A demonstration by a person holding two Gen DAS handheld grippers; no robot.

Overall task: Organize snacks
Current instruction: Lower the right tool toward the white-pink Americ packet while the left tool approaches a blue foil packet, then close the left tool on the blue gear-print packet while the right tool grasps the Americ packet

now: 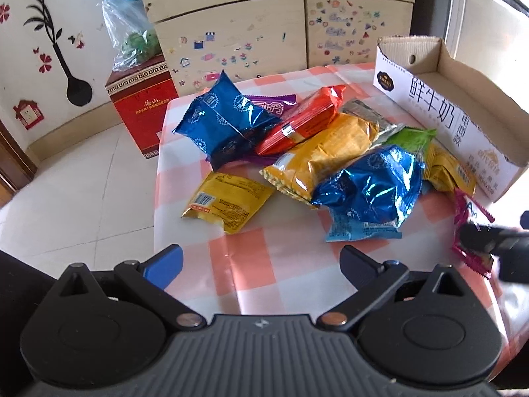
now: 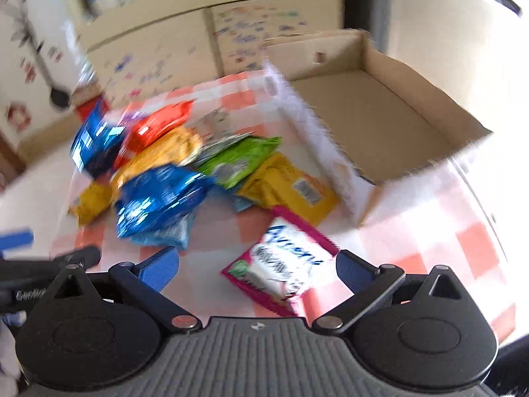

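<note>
one magenta packet, two blue packets, one empty box

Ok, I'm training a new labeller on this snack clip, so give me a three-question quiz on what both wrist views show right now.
1. True or false: the cardboard box already holds snacks.
2. Which packet lies between the right gripper's open fingers? A) the magenta-edged packet B) the orange packet C) the green packet
3. Fill in: the left gripper is ____ and holds nothing.

Key: 1 false, its floor is bare. 2 A. 3 open.
</note>
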